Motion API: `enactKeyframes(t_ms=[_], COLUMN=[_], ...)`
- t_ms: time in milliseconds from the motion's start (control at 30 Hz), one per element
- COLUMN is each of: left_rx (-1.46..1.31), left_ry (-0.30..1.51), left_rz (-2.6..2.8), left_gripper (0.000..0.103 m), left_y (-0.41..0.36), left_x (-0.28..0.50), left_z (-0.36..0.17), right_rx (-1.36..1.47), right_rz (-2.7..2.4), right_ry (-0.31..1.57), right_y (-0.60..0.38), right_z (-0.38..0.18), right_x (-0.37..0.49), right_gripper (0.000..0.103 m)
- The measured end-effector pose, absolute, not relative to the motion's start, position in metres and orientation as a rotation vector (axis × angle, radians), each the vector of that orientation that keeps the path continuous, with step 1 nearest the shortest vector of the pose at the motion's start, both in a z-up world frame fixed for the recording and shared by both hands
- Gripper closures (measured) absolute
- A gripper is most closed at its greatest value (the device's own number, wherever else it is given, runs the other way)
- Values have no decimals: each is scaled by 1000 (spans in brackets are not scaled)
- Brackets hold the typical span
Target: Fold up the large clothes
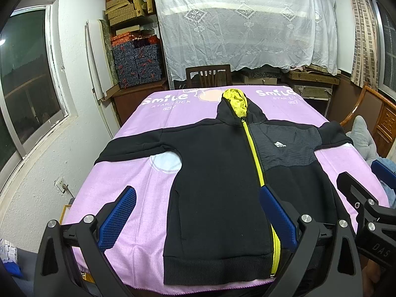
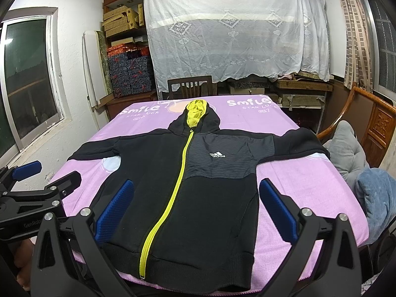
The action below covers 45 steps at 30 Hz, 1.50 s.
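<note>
Left wrist view shows the hoodie (image 1: 217,185) flat, zipped and unfolded on the table (image 1: 118,198), hood at 12 o'clock, with both the left gripper (image 1: 198,220) and right gripper (image 2: 195,210) spread wide, empty, so folding hasn't begun; next, probably grip 1 sleeve.

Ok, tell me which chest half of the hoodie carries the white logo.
The grey striped panel on the camera's right side of the yellow zip carries the white logo; the other chest half is plain black.
</note>
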<state>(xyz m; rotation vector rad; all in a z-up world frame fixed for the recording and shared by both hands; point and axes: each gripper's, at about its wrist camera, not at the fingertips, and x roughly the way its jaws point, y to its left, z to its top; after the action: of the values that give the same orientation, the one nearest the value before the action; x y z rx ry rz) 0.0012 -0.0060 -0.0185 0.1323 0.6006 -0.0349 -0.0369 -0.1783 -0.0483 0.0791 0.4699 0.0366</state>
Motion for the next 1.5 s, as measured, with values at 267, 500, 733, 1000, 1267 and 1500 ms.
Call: enactKeyframes(t_ms=[267, 500, 733, 1000, 1267, 1500], left_rx=[130, 124, 124, 140, 39, 21], left_ry=[603, 599, 605, 656, 846, 997], left_rz=[-37, -39, -39, -47, -44, -107], left_gripper=[3, 3, 3, 3, 3, 3], left_y=[-7, -7, -8, -8, 50, 84], left_x=[1, 1, 2, 6, 48, 74], left_z=[-21, -21, -22, -24, -47, -100], right_rx=[85, 89, 97, 101, 243, 468], right_rz=[38, 39, 45, 51, 67, 150], right_ry=[470, 457, 443, 456, 599, 723], right_y=[-178, -178, -178, -181, -244, -291], right_z=[-55, -56, -58, -62, -101, -159], right_x=[-38, -40, -41, -38, -7, 12], right_gripper=[4, 4, 4, 4, 4, 4])
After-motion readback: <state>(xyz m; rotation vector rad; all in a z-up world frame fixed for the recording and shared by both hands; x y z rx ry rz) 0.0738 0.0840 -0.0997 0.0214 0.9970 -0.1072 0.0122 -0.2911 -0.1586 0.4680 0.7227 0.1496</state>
